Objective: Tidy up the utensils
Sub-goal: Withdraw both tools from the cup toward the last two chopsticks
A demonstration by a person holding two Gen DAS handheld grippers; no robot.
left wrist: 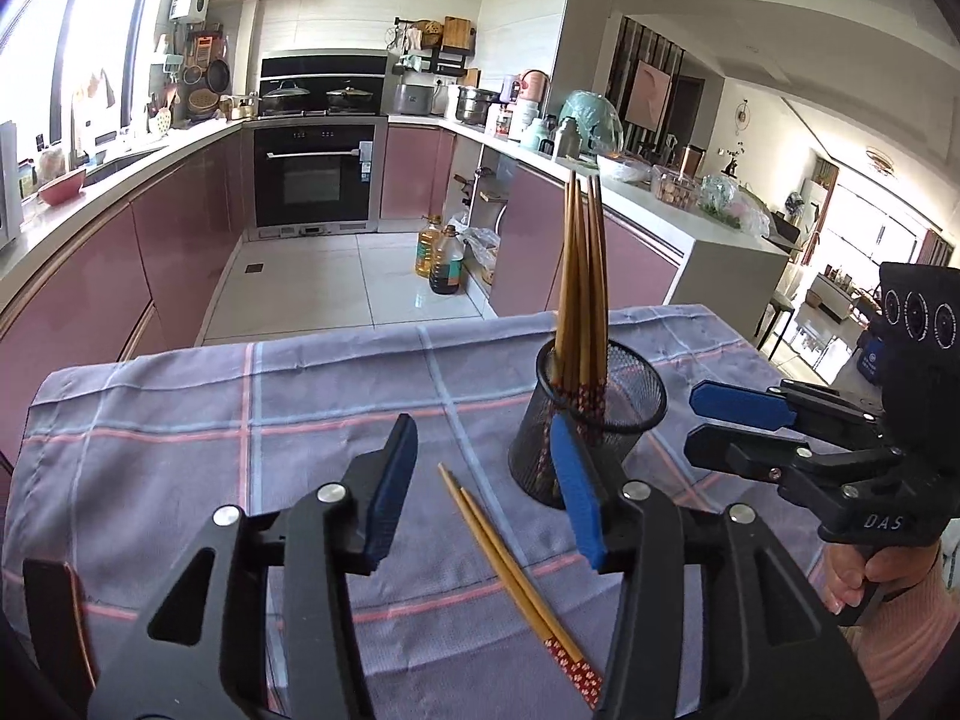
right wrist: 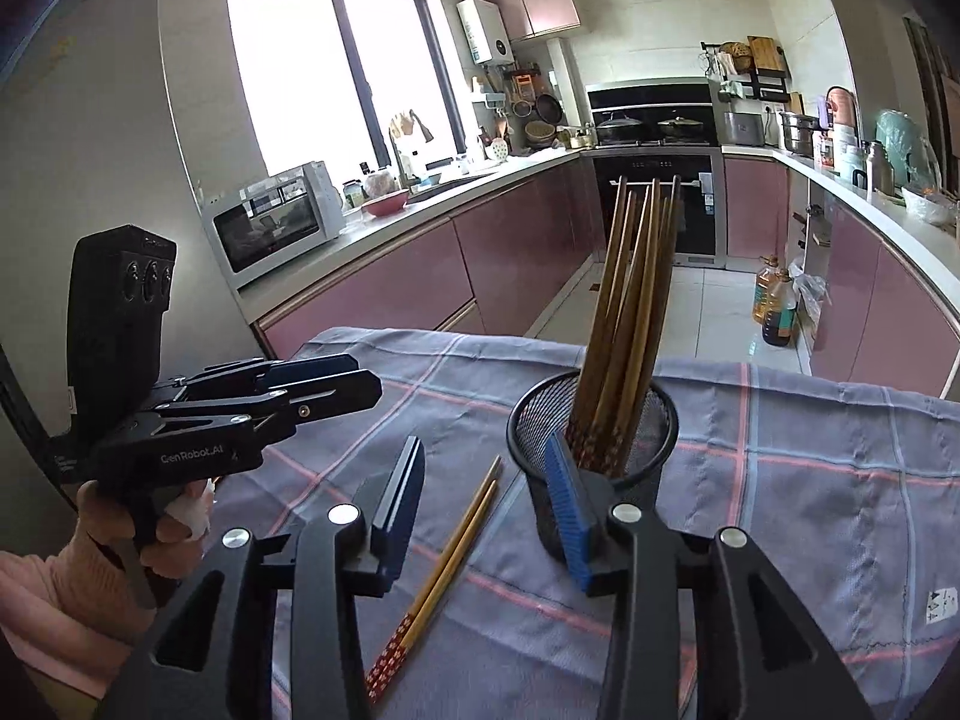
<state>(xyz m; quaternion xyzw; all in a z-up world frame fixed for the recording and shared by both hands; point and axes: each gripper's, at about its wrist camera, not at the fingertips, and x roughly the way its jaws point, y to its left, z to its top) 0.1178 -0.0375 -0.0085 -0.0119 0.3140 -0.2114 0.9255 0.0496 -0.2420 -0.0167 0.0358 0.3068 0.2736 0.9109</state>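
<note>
A black mesh cup [left wrist: 624, 420] [right wrist: 654, 420] stands upright on the blue plaid tablecloth [left wrist: 240, 420] [right wrist: 810, 480] and holds several wooden chopsticks [left wrist: 579, 276] [right wrist: 630, 300]. A loose pair of chopsticks [left wrist: 510, 570] [right wrist: 456, 546] with red patterned ends lies flat on the cloth just left of the cup. My left gripper [left wrist: 480, 438] [right wrist: 366, 378] hovers open above that pair, nothing between its pads. My right gripper [right wrist: 485, 450] [left wrist: 693, 423] is open too, with the pair below its gap and its right finger in front of the cup.
The table's far edge drops to a tiled kitchen floor with two oil bottles [left wrist: 444, 258] [right wrist: 777, 306]. Pink cabinets and cluttered counters line the walls, with a toaster oven [right wrist: 270, 222] at the left. A hand in a pink sleeve [right wrist: 72, 576] holds the left gripper.
</note>
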